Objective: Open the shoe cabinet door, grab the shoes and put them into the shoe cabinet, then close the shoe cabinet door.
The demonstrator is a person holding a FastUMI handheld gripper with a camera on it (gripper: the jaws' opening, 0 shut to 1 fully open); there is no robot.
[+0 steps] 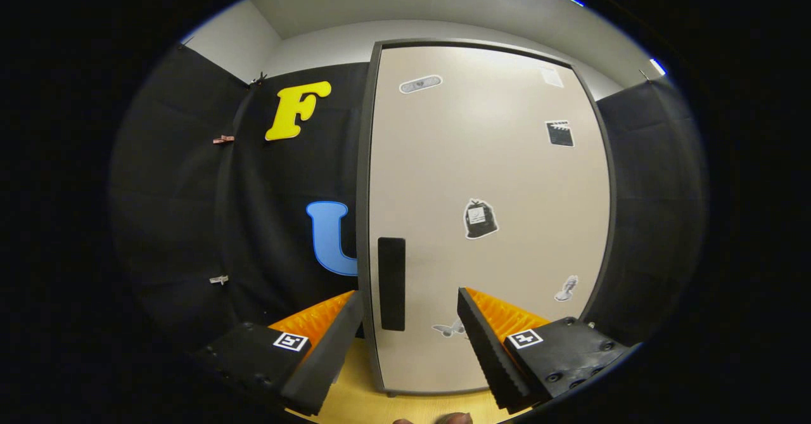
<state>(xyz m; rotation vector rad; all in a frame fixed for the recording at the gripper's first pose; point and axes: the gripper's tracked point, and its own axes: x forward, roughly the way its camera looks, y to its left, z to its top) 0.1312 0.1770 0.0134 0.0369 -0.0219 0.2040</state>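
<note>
Hand-held gripper [410, 322] hovers with fingers spread wide before the closed shoe cabinet door [488, 221], its dark handle [391, 283] at twelve o'clock between them.

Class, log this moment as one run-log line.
phase: approach | shoe cabinet door: closed | gripper: open, fingers either side of the handle, not touching

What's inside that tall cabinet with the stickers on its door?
You cannot see inside: the shoe cabinet door is shut and covers everything behind it. Visible are its stickers and a dark handle, which sits just ahead between the open fingers of the gripper.
</note>
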